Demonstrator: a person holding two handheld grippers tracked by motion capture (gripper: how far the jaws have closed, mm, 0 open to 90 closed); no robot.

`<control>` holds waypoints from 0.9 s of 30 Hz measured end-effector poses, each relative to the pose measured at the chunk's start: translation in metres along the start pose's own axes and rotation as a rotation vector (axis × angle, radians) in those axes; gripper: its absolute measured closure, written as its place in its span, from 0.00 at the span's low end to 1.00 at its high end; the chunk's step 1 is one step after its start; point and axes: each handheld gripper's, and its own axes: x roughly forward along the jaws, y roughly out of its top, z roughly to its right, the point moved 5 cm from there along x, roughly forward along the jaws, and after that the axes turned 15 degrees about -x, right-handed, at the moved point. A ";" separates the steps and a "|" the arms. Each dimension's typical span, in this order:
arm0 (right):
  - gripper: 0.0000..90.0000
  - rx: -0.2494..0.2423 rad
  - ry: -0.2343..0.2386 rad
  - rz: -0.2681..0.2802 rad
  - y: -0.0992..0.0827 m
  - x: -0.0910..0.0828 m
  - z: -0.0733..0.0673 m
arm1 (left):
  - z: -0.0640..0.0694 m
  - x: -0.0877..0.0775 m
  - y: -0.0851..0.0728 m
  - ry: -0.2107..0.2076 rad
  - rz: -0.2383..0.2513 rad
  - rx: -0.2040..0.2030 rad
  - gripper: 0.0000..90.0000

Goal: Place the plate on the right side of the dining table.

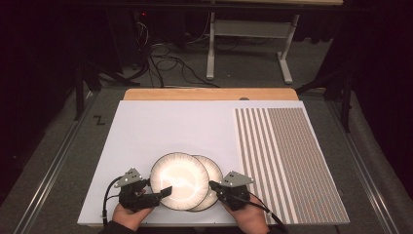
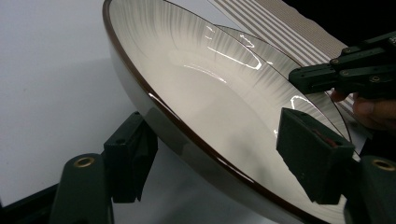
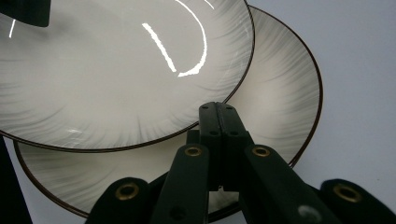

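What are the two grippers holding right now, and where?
The left gripper straddles the near rim of the upper white dark-rimmed ceramic plate. The right gripper is shut, apparently on the lower plate's rim.

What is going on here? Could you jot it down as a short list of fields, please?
Setting: white table with a striped mat on its right side
Things: two pale, dark-rimmed plates, upper plate overlapping lower plate
Left gripper: jaws on either side of the upper plate's rim, one under it, one over it
Right gripper: jaws shut, tips over the lower plate
Upper plate's pose: tilted, its left rim raised off the table
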 end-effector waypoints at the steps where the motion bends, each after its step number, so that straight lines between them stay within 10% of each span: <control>1: 1.00 -0.003 -0.002 0.003 0.000 0.000 0.000 | 0.000 0.000 0.000 0.000 0.001 -0.004 0.33; 27: 1.00 -0.002 -0.004 0.000 0.000 0.000 0.000 | 0.005 -0.005 0.004 0.063 0.010 -0.028 0.54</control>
